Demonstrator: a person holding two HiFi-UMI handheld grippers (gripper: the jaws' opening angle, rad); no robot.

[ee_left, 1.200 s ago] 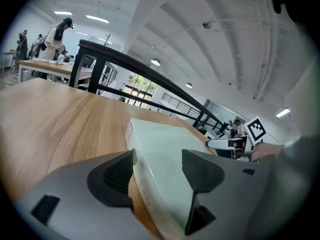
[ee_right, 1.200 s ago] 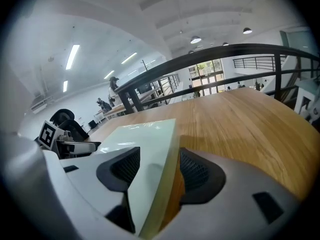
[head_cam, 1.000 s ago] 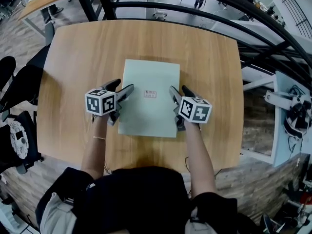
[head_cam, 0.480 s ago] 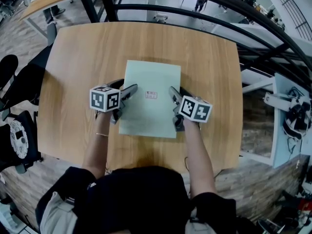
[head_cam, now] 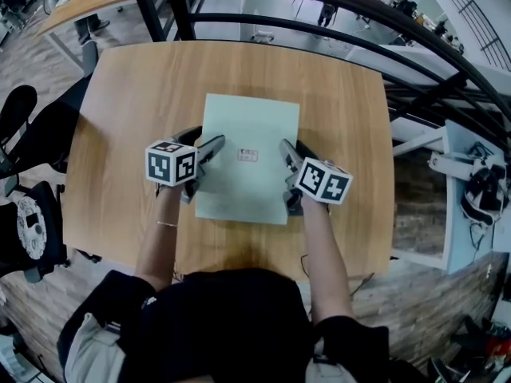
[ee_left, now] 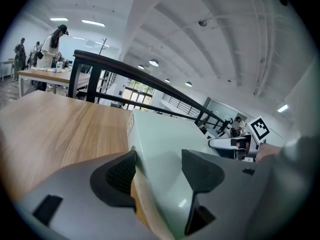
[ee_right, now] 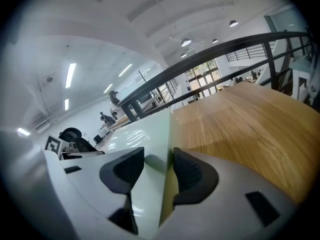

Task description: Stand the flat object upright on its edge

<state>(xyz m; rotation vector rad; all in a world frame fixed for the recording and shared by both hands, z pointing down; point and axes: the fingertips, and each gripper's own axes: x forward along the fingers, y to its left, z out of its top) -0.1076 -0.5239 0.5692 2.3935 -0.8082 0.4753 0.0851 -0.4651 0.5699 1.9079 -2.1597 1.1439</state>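
Note:
A flat pale green box (head_cam: 249, 126) with a small label (head_cam: 247, 155) lies lengthwise on the wooden table (head_cam: 128, 94). My left gripper (head_cam: 203, 144) grips its left edge and my right gripper (head_cam: 293, 151) its right edge, both near the box's middle. In the left gripper view the box (ee_left: 165, 134) sits between the pads of the left gripper (ee_left: 160, 171), with wood showing under its near end. In the right gripper view the right gripper (ee_right: 159, 169) has just been closing its jaws, and its pads now press on the edge of the box (ee_right: 142, 134).
A dark metal railing (head_cam: 319, 10) curves past the table's far edge. Black chairs (head_cam: 24, 134) stand left of the table. White equipment (head_cam: 471, 174) sits on a stand to the right, beyond the table's right edge. People stand at a far desk (ee_left: 50, 74).
Both grippers have risen a little with the box between them, and its near end has come slightly off the table. The right jaws have narrowed onto the box's edge.

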